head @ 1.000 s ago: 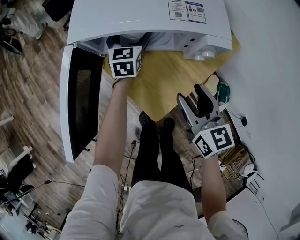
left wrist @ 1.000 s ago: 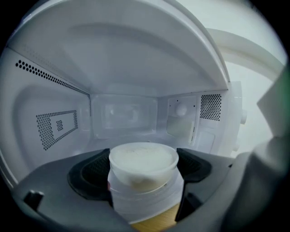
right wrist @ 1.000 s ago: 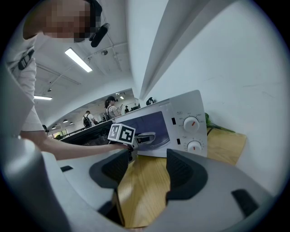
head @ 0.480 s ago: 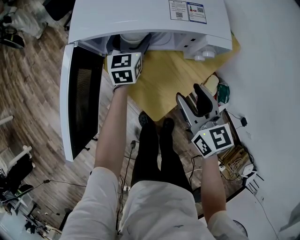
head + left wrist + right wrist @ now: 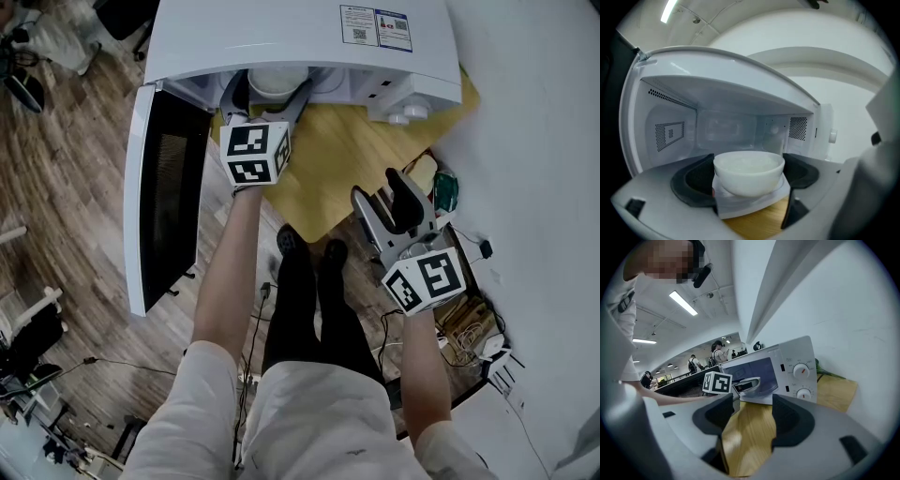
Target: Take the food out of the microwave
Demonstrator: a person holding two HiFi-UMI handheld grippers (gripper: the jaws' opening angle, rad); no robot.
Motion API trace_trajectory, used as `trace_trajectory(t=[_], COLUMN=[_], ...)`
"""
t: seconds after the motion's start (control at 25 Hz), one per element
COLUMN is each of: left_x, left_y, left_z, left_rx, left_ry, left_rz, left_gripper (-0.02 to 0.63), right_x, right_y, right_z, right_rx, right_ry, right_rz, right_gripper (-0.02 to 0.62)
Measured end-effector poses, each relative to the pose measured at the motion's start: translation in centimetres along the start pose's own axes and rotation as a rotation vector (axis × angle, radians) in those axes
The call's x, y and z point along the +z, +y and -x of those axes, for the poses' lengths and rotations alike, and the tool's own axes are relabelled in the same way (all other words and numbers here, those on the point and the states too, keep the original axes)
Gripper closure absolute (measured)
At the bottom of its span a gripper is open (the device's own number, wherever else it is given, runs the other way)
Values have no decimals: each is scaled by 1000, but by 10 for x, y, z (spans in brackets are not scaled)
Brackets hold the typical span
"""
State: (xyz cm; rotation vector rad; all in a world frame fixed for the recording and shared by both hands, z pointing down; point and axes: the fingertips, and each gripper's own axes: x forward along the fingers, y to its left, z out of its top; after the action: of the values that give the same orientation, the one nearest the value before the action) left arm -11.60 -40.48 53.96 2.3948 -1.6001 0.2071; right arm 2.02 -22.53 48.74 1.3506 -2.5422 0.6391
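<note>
The yellow wooden surface (image 5: 347, 159) stood against a white wall (image 5: 534, 141), with brown plank floor (image 5: 75, 178) spreading off to the left of it. Farthest left, the microwave's door (image 5: 164, 197) hung wide open, its dark window facing my arm. Next to it came my left tongs (image 5: 267, 89), reaching up to the mouth of the white microwave (image 5: 281, 37). They were closed around a white bowl (image 5: 274, 82), one dark pad pressed to each side of it. In the left gripper view the bowl (image 5: 749, 172) sat right at the front edge of the opening. The bare white cavity lay behind it and a strip of wood showed under it. Something pale filled the bowl, though I could not tell what.

Further right, the two round dials (image 5: 403, 114) stuck out from the microwave's control panel. My right tongs (image 5: 394, 202) hung well apart from the oven, near the surface's edge, above my shoes. Their jaws were spread with nothing between them. In the right gripper view only the wood showed through the gap, with the microwave (image 5: 773, 373) beyond it.
</note>
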Motion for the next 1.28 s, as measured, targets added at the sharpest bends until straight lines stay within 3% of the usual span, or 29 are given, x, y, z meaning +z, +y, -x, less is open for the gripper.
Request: trace_trajectory(t=[0.76,1.28], left_x=[32,97], left_y=[-45,-102], left_z=[84,152], left_rx=[18,26], left_ry=[-51,-130], left_rz=[29,34], left_gripper=[172,172], right_x=[27,75], right_y=[12,23], right_z=[31,69], right_rx=[96,150], right_ry=[-19,-90], right_rz=[43,95], right_gripper=[347,350])
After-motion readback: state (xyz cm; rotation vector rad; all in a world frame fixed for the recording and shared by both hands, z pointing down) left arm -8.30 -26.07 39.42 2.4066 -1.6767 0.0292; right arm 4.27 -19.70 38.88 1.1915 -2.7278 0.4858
